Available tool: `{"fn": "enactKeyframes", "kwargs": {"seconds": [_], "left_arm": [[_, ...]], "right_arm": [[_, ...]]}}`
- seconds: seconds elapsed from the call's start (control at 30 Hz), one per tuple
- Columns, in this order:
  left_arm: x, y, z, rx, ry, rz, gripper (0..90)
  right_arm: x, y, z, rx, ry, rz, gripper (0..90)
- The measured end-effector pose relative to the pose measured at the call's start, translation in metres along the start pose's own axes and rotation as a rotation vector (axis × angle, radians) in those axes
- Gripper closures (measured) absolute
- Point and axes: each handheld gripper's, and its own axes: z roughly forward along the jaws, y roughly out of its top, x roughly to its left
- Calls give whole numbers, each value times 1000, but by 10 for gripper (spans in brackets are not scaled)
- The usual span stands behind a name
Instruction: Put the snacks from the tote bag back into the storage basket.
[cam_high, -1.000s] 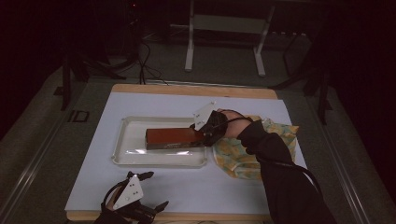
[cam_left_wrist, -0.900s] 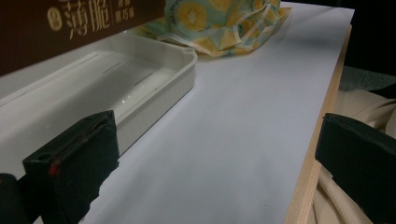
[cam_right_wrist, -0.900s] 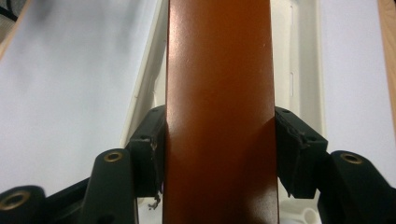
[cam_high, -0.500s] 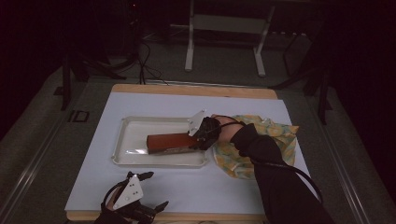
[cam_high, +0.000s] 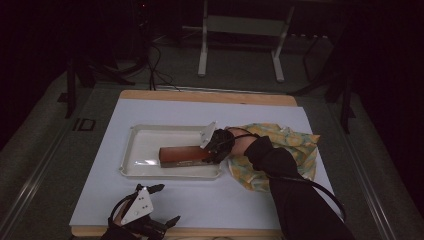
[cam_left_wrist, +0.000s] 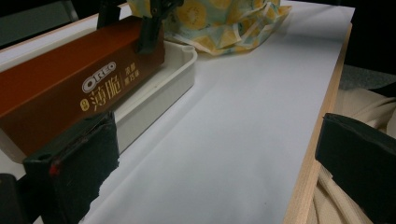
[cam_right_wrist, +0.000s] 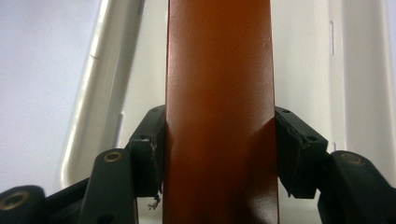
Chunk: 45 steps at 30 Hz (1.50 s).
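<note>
I see my right gripper (cam_high: 216, 146) squeezing one end of a long brown Oreo box (cam_high: 184, 155), with a black jaw pressed on each side of it, and the box sits inside the white tray (cam_high: 131, 159) on the white sheet that covers the bench (cam_high: 200, 97). A yellow cloth (cam_high: 295, 145) with a fruit print lies just beside the tray, under my dark sleeve (cam_high: 285, 185). My left gripper (cam_high: 145, 220) rests near the front edge of the bench, well apart from the tray, with its jaws wide open and nothing between them.
</note>
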Motion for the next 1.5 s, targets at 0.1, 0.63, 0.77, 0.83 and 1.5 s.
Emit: {"fn": "enactKeyframes", "kwargs": {"seconds": [0.1,0.63,0.77,0.83,1.5], "left_arm": [[0,0,0,1,0,0,0],[0,0,0,2,2,2,0],[0,0,0,3,2,1,0],[0,0,0,3,2,0,0],[0,0,2,8,5,-7,0]], "right_arm": [[1,-1,4,18,-2,-1,427],[0,-1,9,37,-13,48,364],[0,1,5,28,-16,67,337],[-1,2,1,16,-16,70,313],[3,-5,-52,-70,-43,195,106]]}}
